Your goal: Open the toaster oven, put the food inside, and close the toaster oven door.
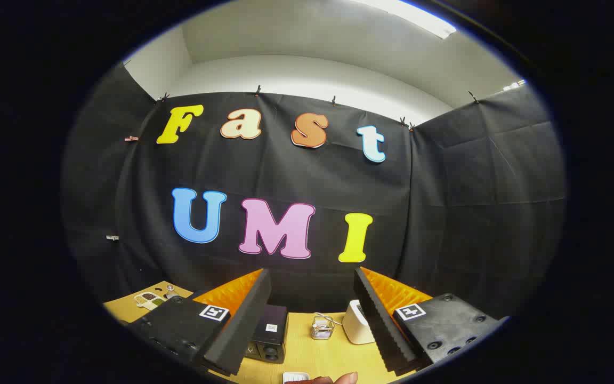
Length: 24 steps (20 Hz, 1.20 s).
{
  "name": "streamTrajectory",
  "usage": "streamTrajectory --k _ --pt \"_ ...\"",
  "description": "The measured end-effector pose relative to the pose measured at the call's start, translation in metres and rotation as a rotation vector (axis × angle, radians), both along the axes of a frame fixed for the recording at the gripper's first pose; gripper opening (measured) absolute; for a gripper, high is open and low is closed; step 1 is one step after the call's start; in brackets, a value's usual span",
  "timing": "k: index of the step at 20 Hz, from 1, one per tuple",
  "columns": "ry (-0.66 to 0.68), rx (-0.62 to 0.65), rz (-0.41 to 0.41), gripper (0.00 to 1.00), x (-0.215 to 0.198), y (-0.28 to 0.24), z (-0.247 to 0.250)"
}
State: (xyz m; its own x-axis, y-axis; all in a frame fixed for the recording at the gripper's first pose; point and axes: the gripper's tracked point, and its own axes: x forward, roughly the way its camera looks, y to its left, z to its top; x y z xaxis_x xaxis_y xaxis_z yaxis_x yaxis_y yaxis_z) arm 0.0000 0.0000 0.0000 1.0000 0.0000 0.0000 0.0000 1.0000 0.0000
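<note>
Held up and angled toward the booth's back wall, the gripper (pixel 312 320) has its two fingers spread wide apart with nothing between them — released, gripping nothing. Below and between the fingers lies a light wooden table (pixel 333 354).

On the table, just beside the left finger and partly hidden by it, sits a dark boxy appliance (pixel 271 338) — apparently the toaster oven; whether its door is open or closed cannot be told from here. Near the middle of the gap between the fingers stands a small wire basket (pixel 322 327). Just beside the right finger is a white rounded appliance (pixel 356 322), partly covered by that finger.

Beyond the left finger, at the far corner of the table, rests a pale divided tray (pixel 148 300) holding small dark and green items.

Closest to the camera, a person's fingertips (pixel 333 379) show next to a small white dish (pixel 295 377); its contents cannot be made out.
</note>
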Motion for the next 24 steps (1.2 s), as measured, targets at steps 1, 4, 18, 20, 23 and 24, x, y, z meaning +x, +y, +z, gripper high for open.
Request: streamTrajectory --k 1,4,18,20,23,24 --pt "0.0 0.003 -0.001 0.97 -0.001 0.0 0.001" --pt "-0.001 0.005 0.002 0.97 -0.004 0.0 0.003" --pt "-0.008 -0.014 0.006 0.97 -0.016 0.006 0.009" --pt "-0.004 -0.001 0.007 0.97 -0.014 0.008 0.008" --pt "0.01 0.045 0.021 0.97 -0.011 0.023 0.004" --pt "0.012 0.064 0.028 0.97 -0.009 0.031 0.003"
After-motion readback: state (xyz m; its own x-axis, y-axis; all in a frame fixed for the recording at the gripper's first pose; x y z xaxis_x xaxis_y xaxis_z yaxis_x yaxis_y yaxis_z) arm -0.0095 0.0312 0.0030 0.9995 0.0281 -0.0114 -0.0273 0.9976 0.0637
